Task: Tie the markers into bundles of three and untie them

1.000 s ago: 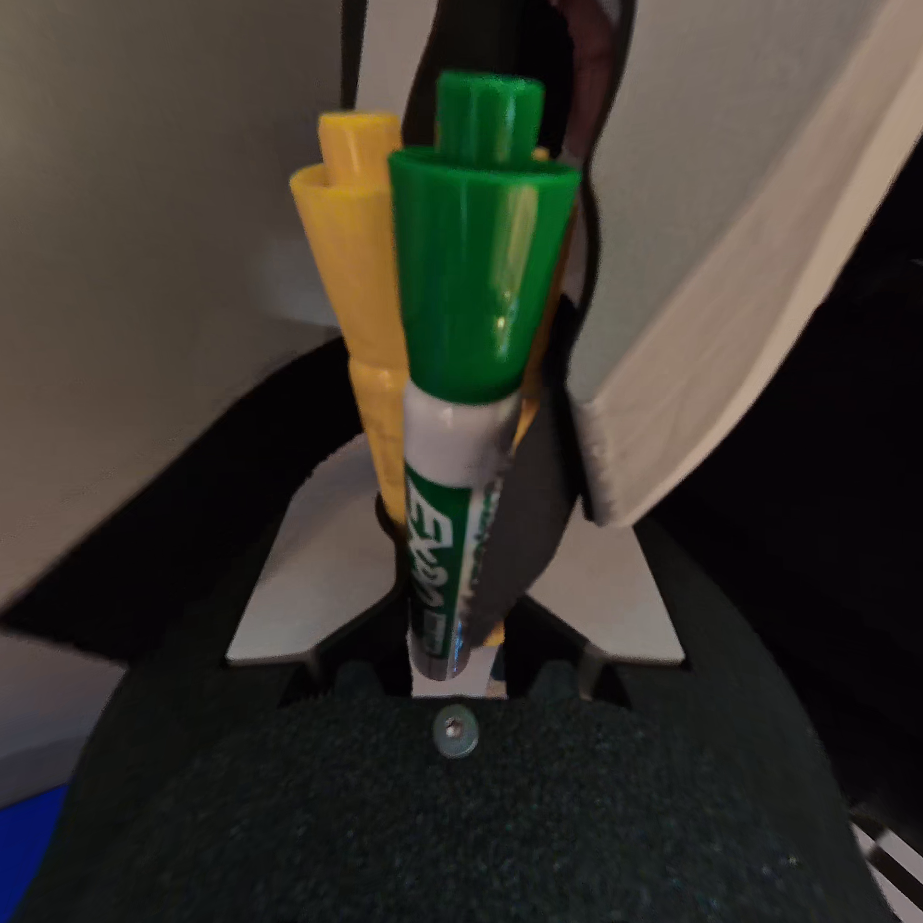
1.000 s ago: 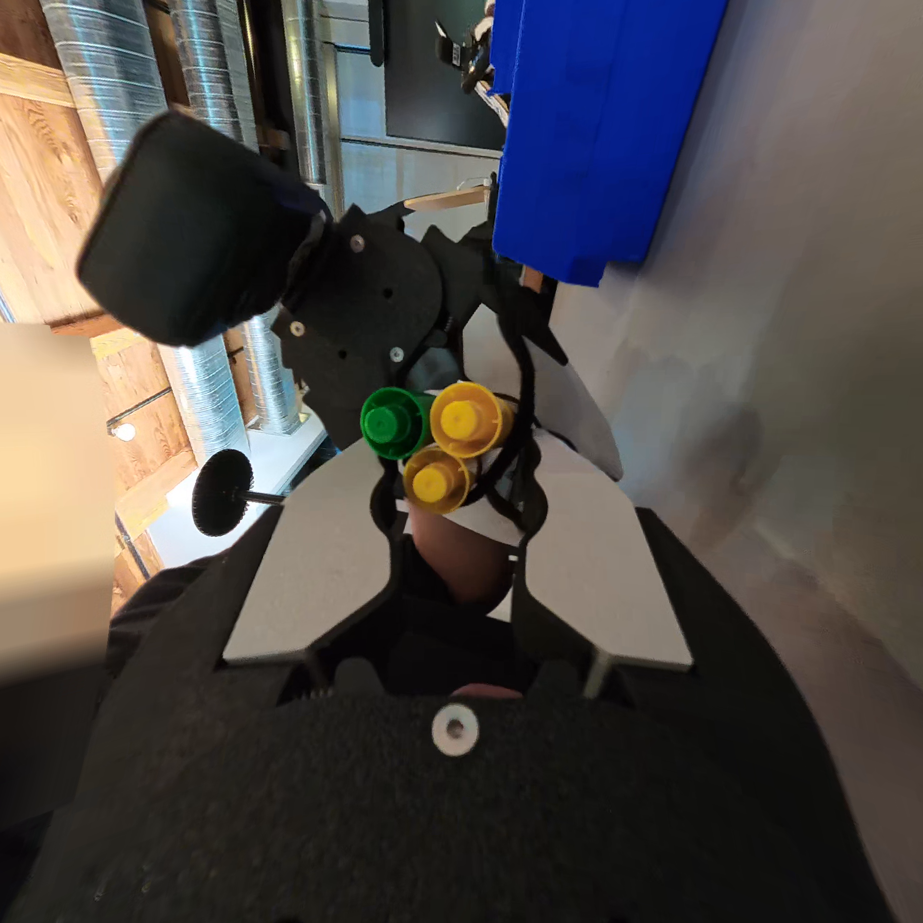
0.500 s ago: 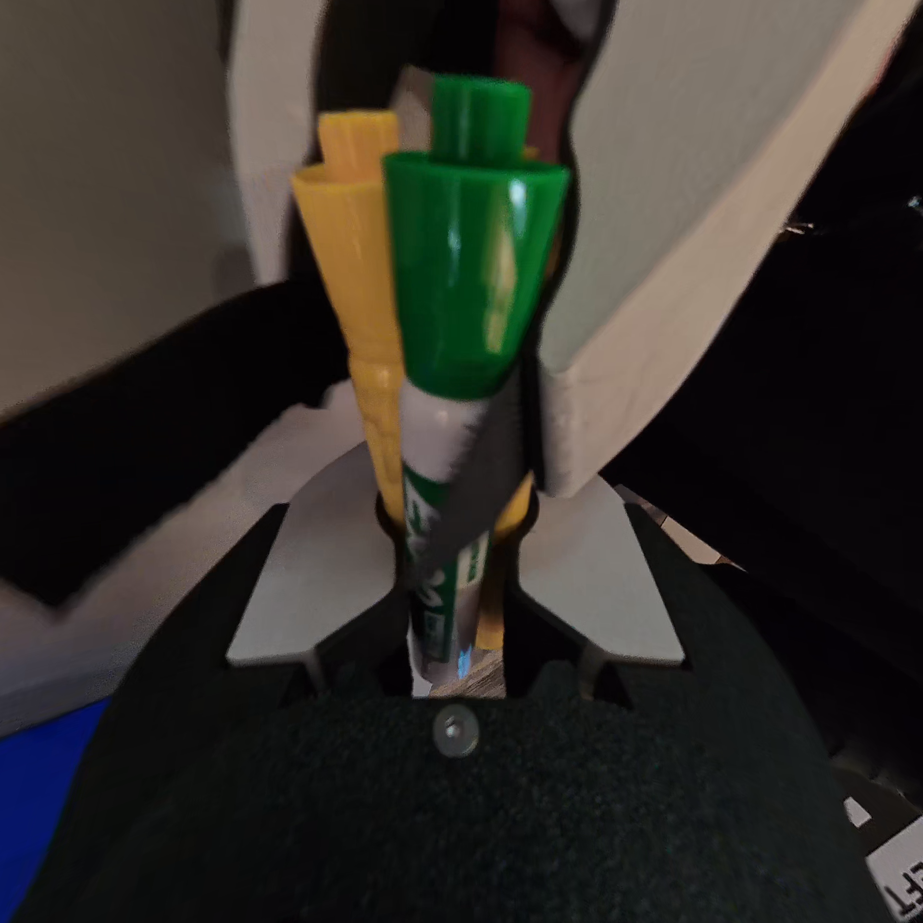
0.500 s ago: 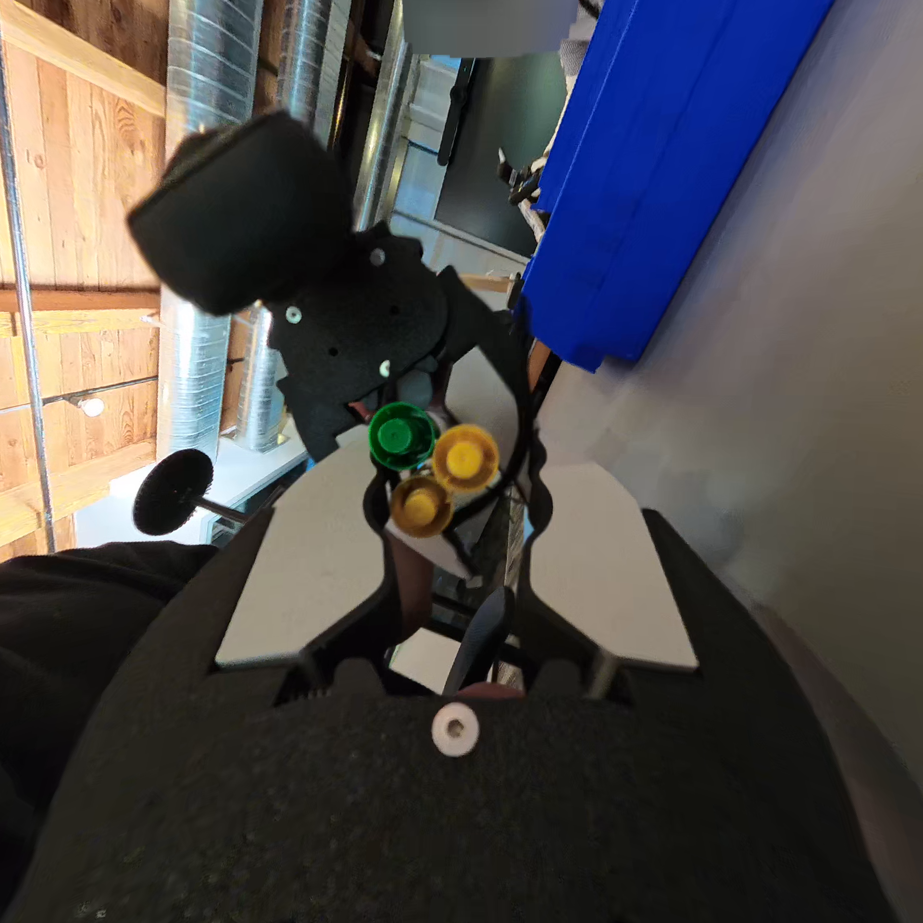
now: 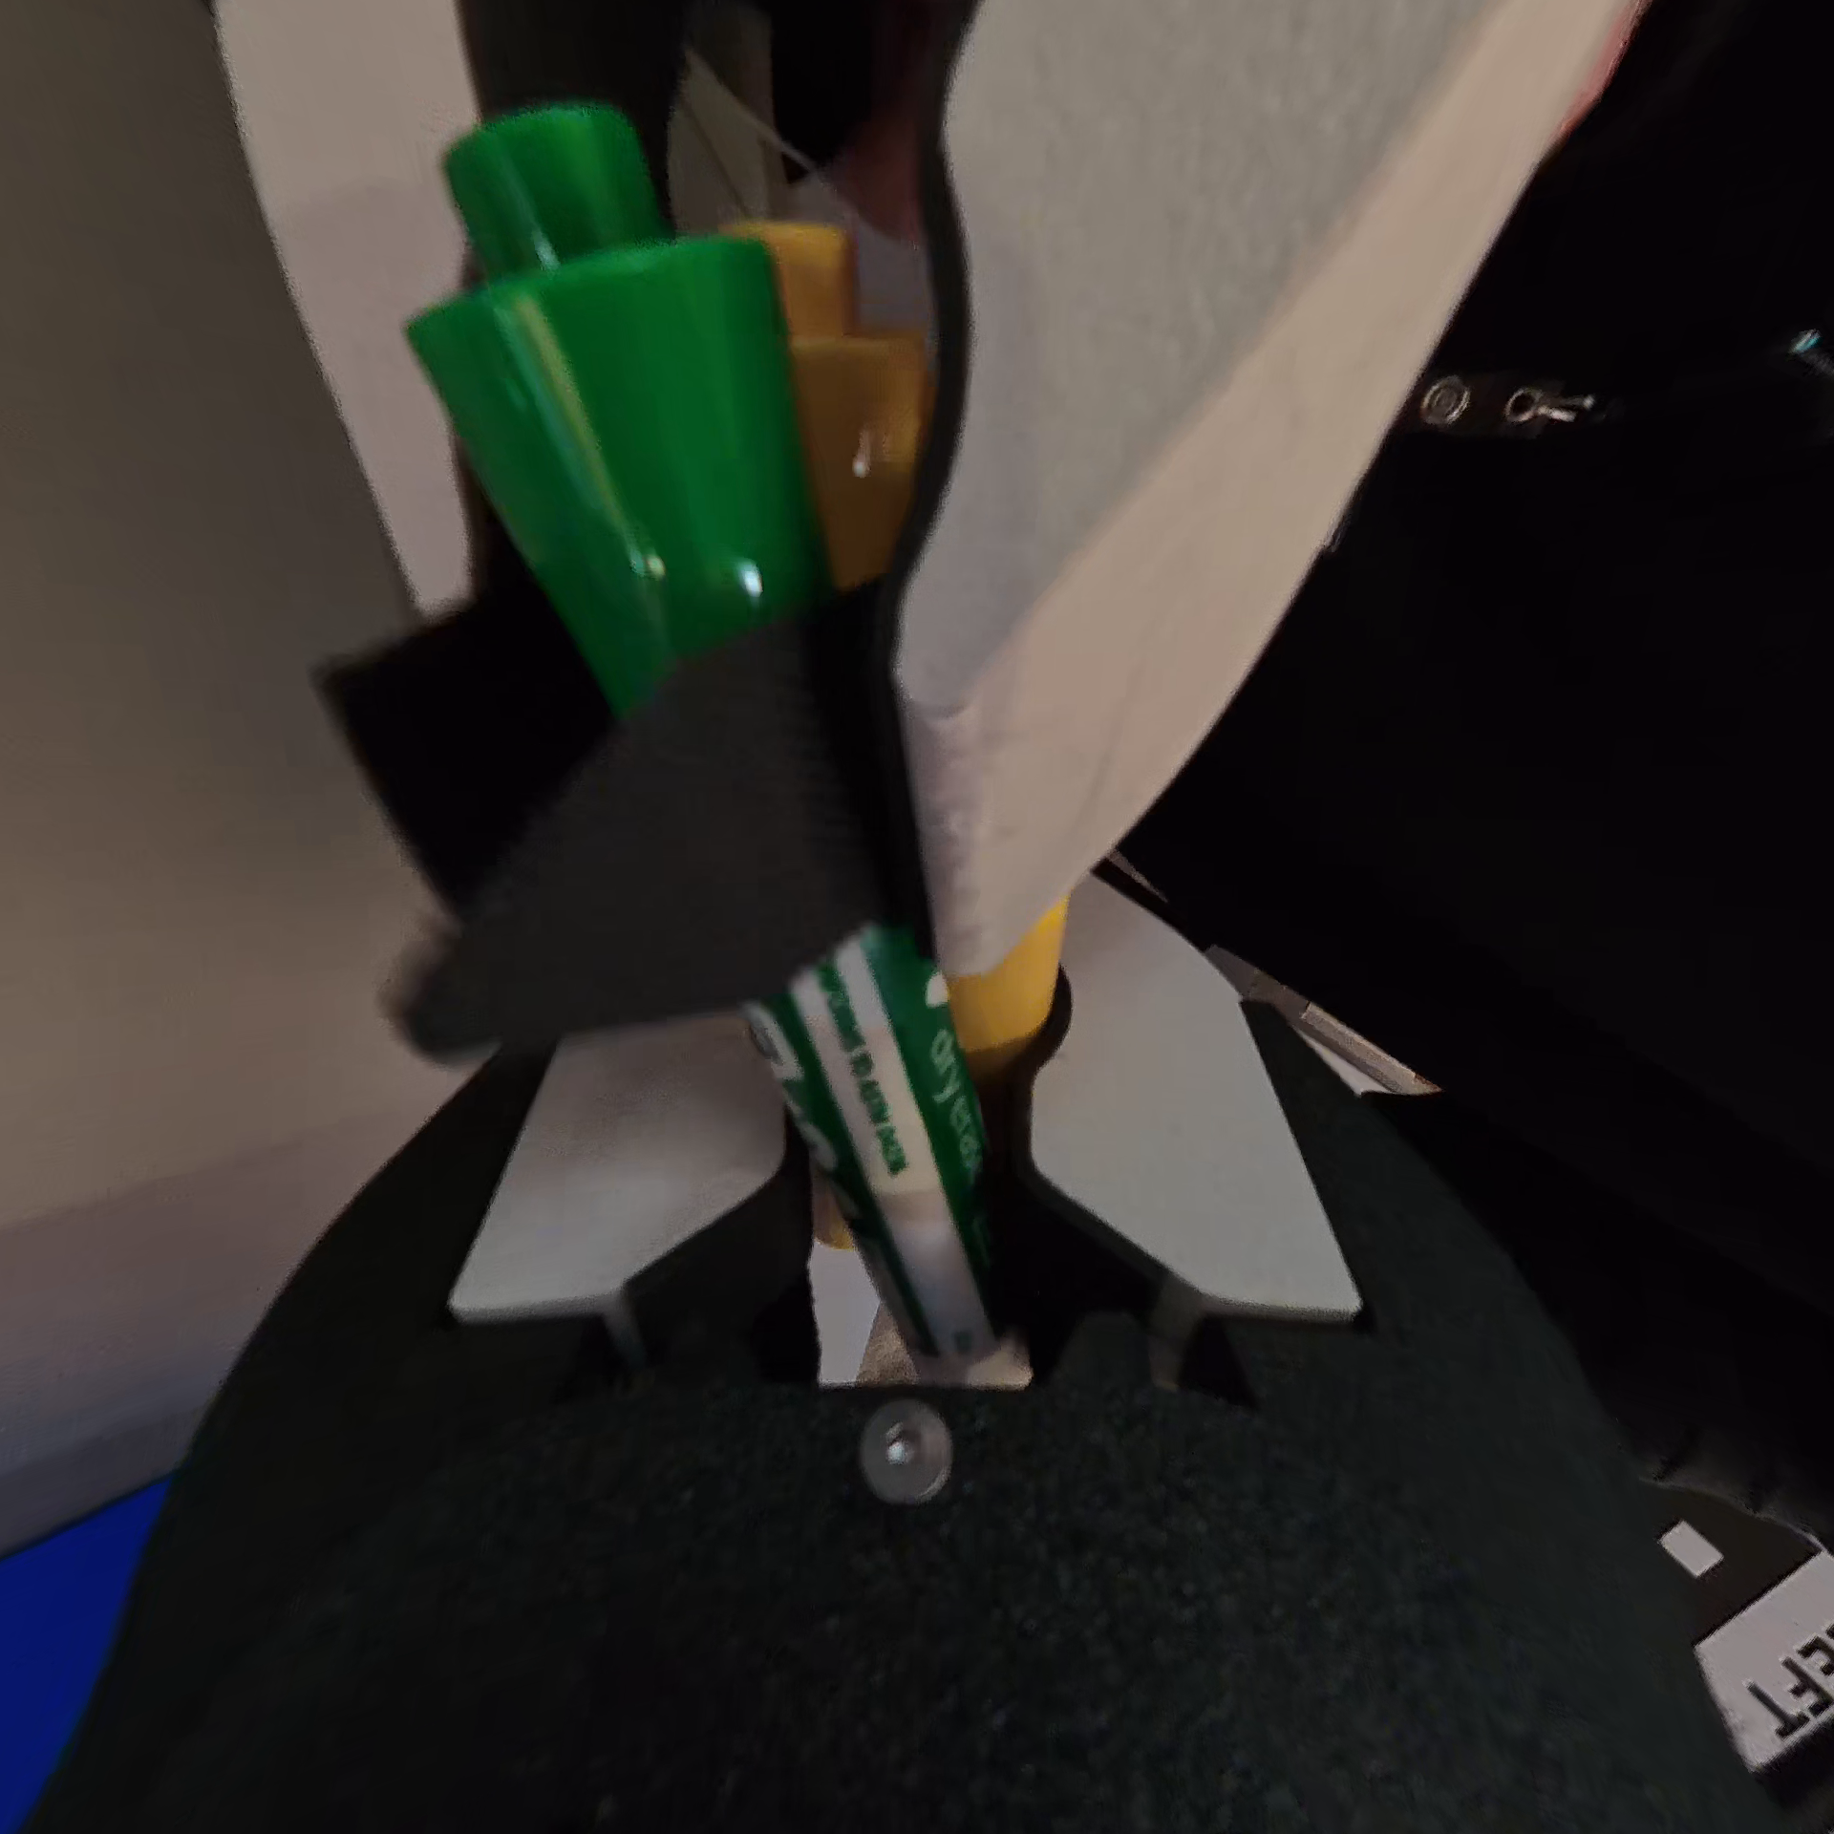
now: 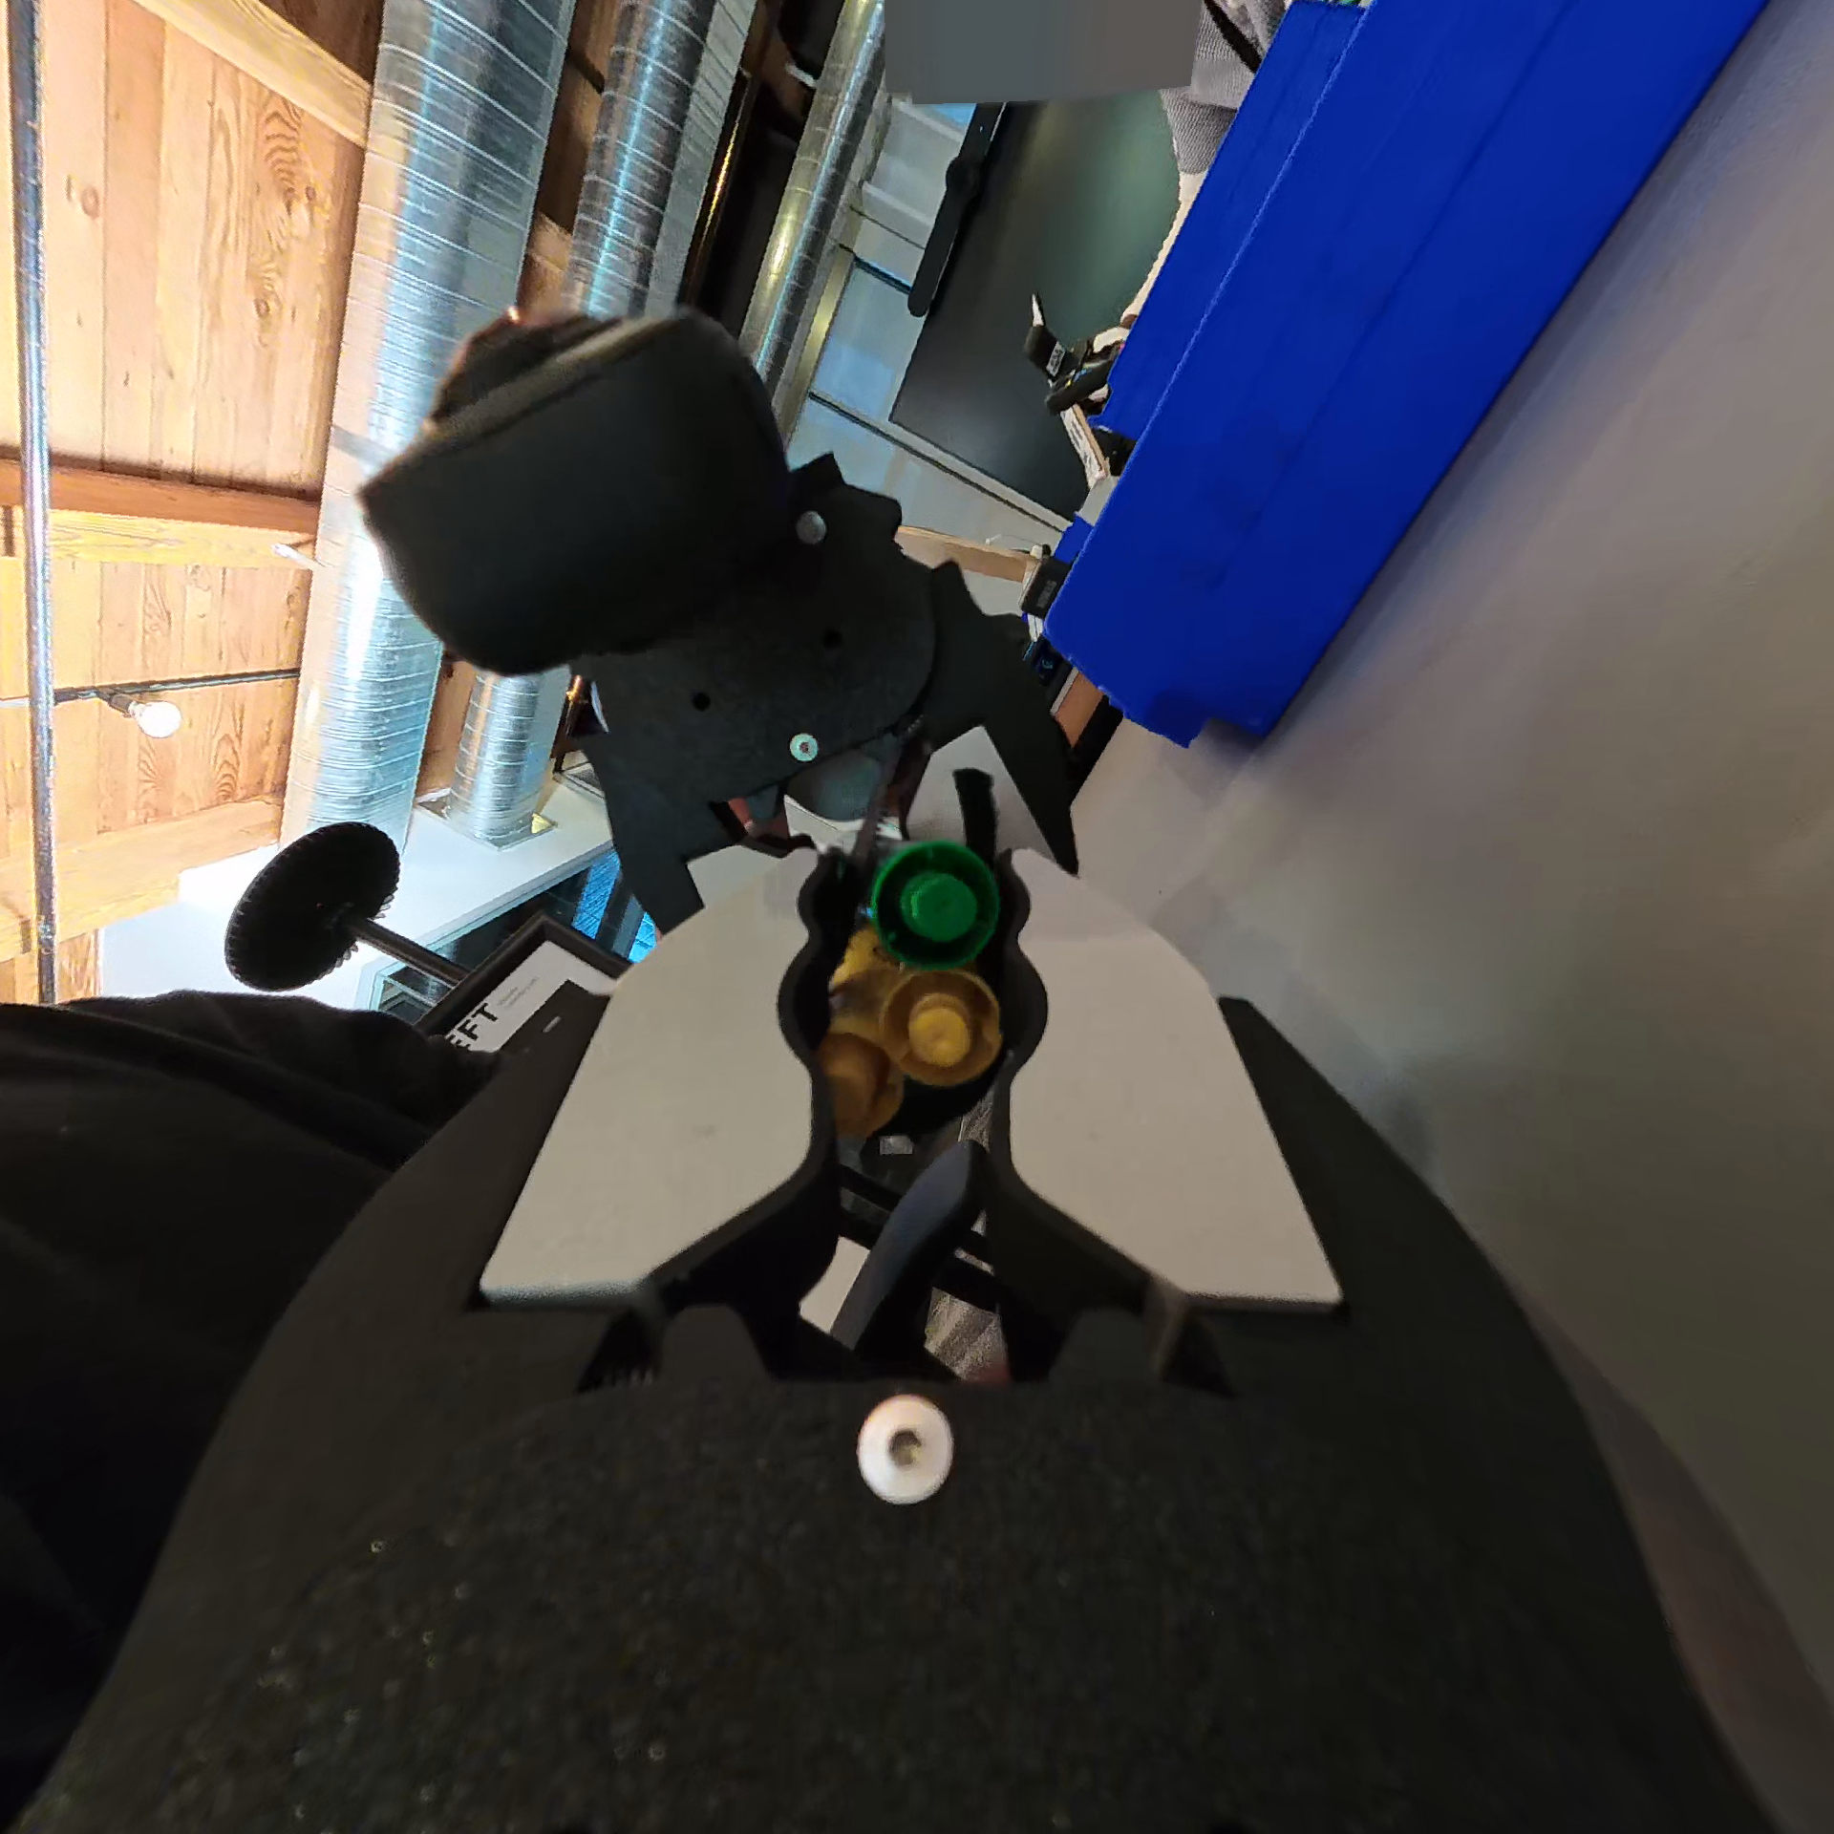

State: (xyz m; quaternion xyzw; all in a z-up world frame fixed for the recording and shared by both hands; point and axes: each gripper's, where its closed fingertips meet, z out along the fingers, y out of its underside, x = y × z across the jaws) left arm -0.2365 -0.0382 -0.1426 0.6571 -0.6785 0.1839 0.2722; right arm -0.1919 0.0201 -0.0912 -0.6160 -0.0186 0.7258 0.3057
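Wrapping looks to be the step in hand: left claw is clamped on the markers at frame centre, black strap half round them, right claw closed about their caps, needing the loose end pulled snug next.

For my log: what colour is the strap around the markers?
Black strap; it shows best in the left wrist view.
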